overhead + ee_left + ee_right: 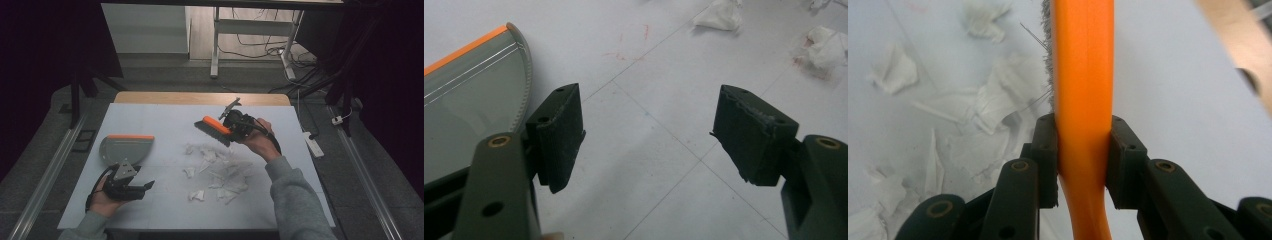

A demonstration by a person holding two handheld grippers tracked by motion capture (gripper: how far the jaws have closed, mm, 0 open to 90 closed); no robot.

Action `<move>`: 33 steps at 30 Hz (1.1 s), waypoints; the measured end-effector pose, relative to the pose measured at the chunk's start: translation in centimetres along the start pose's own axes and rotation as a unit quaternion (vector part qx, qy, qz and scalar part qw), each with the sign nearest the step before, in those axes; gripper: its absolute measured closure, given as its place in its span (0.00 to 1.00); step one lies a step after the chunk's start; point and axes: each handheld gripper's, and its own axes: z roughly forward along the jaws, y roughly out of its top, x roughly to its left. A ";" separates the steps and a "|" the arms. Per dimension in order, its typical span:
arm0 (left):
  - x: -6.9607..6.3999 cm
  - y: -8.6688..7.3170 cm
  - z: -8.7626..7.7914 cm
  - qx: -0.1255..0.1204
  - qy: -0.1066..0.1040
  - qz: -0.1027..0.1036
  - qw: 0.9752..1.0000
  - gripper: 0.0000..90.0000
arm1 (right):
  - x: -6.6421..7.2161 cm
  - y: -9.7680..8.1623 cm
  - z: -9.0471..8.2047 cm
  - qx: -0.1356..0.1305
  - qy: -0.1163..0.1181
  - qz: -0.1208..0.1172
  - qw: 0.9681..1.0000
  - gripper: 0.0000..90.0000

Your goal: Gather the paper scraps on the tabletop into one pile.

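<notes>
The right gripper (231, 126) is squeezing its fingers on the brush (216, 129) handle, holding it up — the paper scraps (220, 172) are lying just below, toward the person. The left gripper (146, 186) is waiting wide open and empty beside the dustpan (125, 148) on the tabletop (165, 117).

White table (150, 195) with wooden far edge; beyond it, a desk frame (216, 47), floor cables (260, 50) and, apparently, a power strip (314, 144).
</notes>
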 end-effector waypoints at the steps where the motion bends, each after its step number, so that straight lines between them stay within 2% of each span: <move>1: 0.0 0.0 0.0 0.000 0.001 0.000 1.000 0.32 | -0.1 -0.2 -0.5 -0.006 -0.006 0.008 1.000 0.78; 3: 0.0 0.0 0.0 -0.001 0.001 0.000 1.000 0.32 | -0.2 -0.4 -1.2 -0.019 -0.005 0.020 1.000 0.78; 6: 0.0 0.0 0.0 -0.001 0.002 -0.001 1.000 0.32 | 0.0 -0.4 -1.6 -0.034 0.008 0.039 0.999 0.78; 10: 0.0 0.0 0.1 -0.001 0.003 -0.002 1.000 0.32 | 1.6 1.1 -1.2 -0.051 0.034 0.045 0.997 0.78; 15: 0.0 0.0 0.1 -0.001 0.004 -0.001 1.000 0.32 | 3.7 4.1 0.9 -0.065 0.060 0.045 0.995 0.78; 19: 0.0 0.0 0.0 -0.001 0.004 0.000 1.000 0.32 | 4.5 6.4 3.2 -0.077 0.097 0.082 0.989 0.78; 21: 0.0 0.0 0.0 -0.002 0.004 -0.002 1.000 0.32 | 5.1 7.5 4.3 -0.083 0.113 0.086 0.986 0.78; 24: 0.0 0.0 0.1 0.001 0.003 0.000 1.000 0.32 | 5.8 8.9 6.1 -0.077 0.123 0.097 0.985 0.78; 26: 0.0 0.0 0.1 0.002 0.004 0.002 1.000 0.32 | 6.0 9.3 7.4 -0.070 0.128 0.113 0.983 0.78; 27: -0.1 0.0 0.1 0.001 0.004 0.001 1.000 0.32 | 6.0 9.3 8.0 -0.067 0.125 0.113 0.983 0.78; 28: 0.0 -0.1 0.1 0.000 0.004 0.001 1.000 0.32 | 5.9 9.2 8.7 -0.059 0.120 0.112 0.985 0.78; 30: 0.0 -0.1 0.0 -0.001 0.004 0.001 1.000 0.32 | 5.5 8.6 9.7 -0.039 0.115 0.125 0.985 0.78; 32: 0.1 -0.1 0.0 -0.003 0.003 0.000 1.000 0.32 | 5.0 7.6 9.9 -0.029 0.103 0.138 0.985 0.78; 33: 0.1 -0.1 0.0 -0.003 0.002 -0.001 1.000 0.32 | 4.5 7.0 9.8 -0.025 0.102 0.146 0.984 0.78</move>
